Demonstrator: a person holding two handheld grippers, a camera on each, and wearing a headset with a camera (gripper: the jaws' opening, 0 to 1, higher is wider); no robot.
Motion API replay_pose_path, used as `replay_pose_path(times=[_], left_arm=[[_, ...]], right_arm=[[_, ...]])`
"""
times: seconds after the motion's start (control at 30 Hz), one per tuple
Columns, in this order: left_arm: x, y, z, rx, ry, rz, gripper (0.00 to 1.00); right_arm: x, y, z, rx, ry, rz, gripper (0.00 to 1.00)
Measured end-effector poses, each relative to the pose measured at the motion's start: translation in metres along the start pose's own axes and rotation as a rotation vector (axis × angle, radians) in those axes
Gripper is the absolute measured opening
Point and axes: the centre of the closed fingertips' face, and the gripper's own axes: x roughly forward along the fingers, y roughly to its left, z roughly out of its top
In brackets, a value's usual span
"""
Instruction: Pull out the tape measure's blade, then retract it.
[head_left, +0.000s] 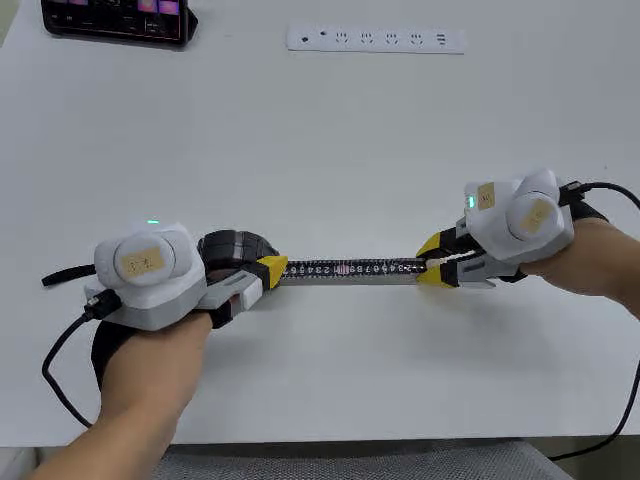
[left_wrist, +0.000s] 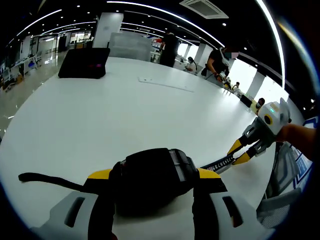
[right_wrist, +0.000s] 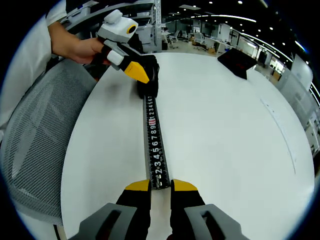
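The black tape measure case (head_left: 236, 250) sits on the white table, clamped between the yellow-tipped jaws of my left gripper (head_left: 262, 273). In the left gripper view the case (left_wrist: 152, 176) bulges between the two fingertips (left_wrist: 211, 173). A dark numbered blade (head_left: 345, 269) runs out of it to the right, low over the table. My right gripper (head_left: 437, 262) is shut on the blade's end. In the right gripper view the blade (right_wrist: 154, 150) stretches from my right gripper (right_wrist: 160, 186) up to the case (right_wrist: 148, 75), with the left gripper (right_wrist: 131, 67) on it.
A white power strip (head_left: 375, 39) lies at the table's far edge, and a dark device (head_left: 120, 18) with a lit screen at the far left. A grey mesh chair (right_wrist: 35, 145) stands by the table's near edge. Cables trail from both grippers.
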Motion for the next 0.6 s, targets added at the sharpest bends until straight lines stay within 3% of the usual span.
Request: replay_pose_path(times=[0.6], left_arm=[[0.0, 0.001, 0.0, -0.005, -0.002, -0.007, 0.59]], right_arm=[[0.017, 0.002, 0.024, -0.012, -0.032, 0.021, 0.11]])
